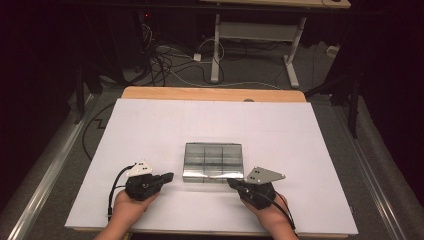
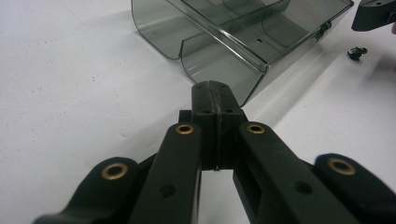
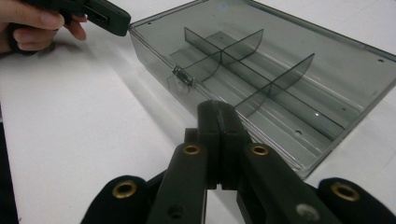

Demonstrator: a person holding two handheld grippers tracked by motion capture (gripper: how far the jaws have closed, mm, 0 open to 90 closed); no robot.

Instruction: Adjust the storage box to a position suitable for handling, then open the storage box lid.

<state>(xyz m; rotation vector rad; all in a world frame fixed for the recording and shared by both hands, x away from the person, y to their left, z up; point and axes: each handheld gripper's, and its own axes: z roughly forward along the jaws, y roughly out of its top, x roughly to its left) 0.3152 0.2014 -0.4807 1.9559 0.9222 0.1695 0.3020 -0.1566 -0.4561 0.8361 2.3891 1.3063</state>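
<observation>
Smoky transparent plastic divider box (image 1: 213,161) lies flat at frame centre on white tabletop (image 1: 150,130), long axis left-right. Left tongs (image 1: 169,176) and right tongs (image 1: 232,183) both pressed together, empty, flanking its near edge.

The white surface (image 1: 150,125) lies bare to the left, right and far side of the smoky plastic box (image 1: 213,161); a hand could pass freely there. The box, the one large obstacle, sits at the middle near the front edge, its inner dividers (image 3: 243,70) splitting the room inside into small compartments. The left gripper (image 1: 167,176) and right gripper (image 1: 232,182), jaws pressed together, flank its near corners, narrowing the front strip; a small black bit (image 2: 357,52) lies on the surface beside the box.
</observation>
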